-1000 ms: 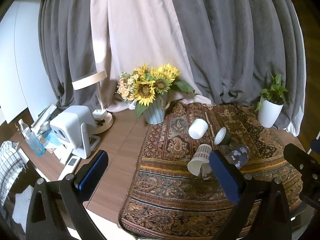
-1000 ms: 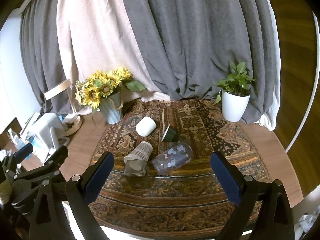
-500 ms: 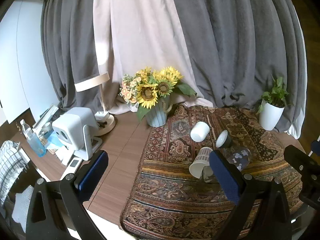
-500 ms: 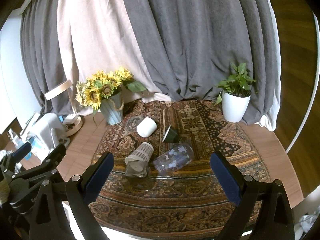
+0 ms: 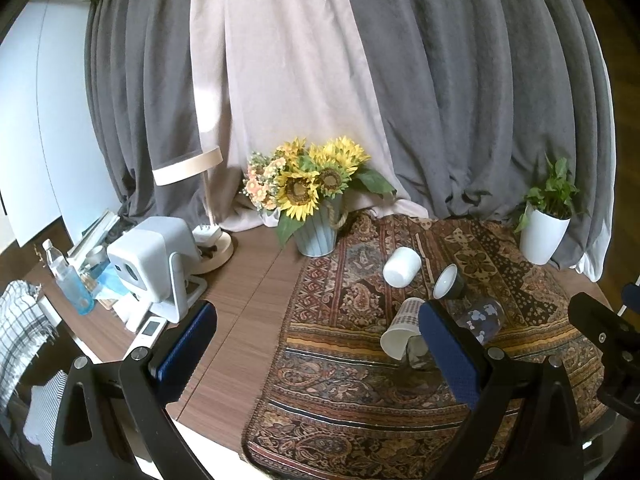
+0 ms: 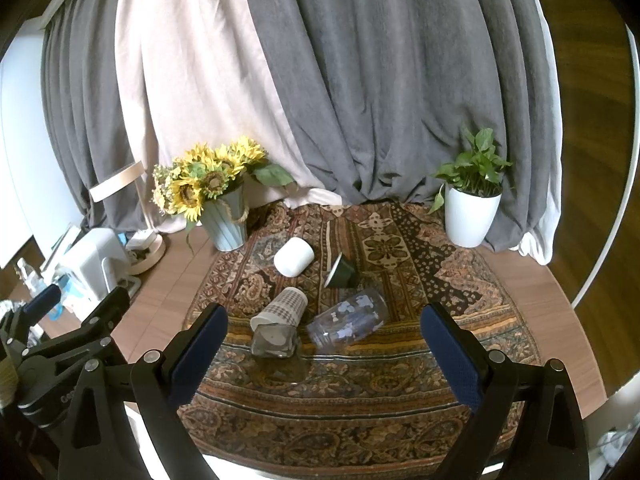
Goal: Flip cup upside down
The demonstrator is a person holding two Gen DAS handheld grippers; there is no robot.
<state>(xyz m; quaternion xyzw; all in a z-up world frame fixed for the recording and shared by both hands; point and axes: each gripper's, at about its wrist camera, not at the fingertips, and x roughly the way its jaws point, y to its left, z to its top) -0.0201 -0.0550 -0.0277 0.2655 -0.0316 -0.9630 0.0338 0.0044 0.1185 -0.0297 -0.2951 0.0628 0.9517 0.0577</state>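
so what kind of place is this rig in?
Likely a home room, a table set by curtains: a patterned rug-like cloth covers the wooden table, with a sunflower vase, a potted plant and a desk lamp.

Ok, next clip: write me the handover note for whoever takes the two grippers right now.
Left gripper: open, empty, above the table's near edge.
Right gripper: open, empty, facing the cups.
On the patterned rug, all lying on their sides: white cup, dark green cup, checked paper cup, small smoky glass touching it, clear printed glass.
Done: nothing flipped, nothing gripped.
Left: pick a cup, grasp it, set it down mouth-down.
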